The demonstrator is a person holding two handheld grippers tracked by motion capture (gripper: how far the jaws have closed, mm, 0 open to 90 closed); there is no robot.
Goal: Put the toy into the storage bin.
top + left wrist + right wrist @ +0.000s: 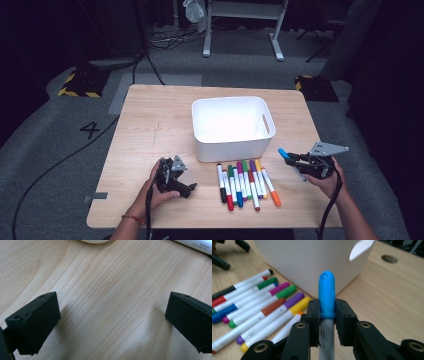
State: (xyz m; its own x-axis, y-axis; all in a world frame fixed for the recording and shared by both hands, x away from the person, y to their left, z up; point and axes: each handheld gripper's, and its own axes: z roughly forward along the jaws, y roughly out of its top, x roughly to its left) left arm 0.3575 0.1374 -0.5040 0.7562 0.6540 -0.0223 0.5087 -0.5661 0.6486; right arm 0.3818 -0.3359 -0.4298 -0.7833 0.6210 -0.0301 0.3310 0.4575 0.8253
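- one blue marker (327,293), right of centre in the high view, clamped in the right gripper (327,315)
- eight markers (247,184) on the table (150,125), lower centre
- one white bin (232,127), centre
- left gripper (112,322) jaws apart, empty

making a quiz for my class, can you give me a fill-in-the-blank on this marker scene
1. The right gripper is shut on a marker whose cap is ____.
2. The left gripper has its jaws ____, with bare wooden table between them.
3. The white plastic bin holds ____ markers.
4. The row of loose markers lies on the side of the bin ____ the person.

Missing words: blue; open; no; nearer
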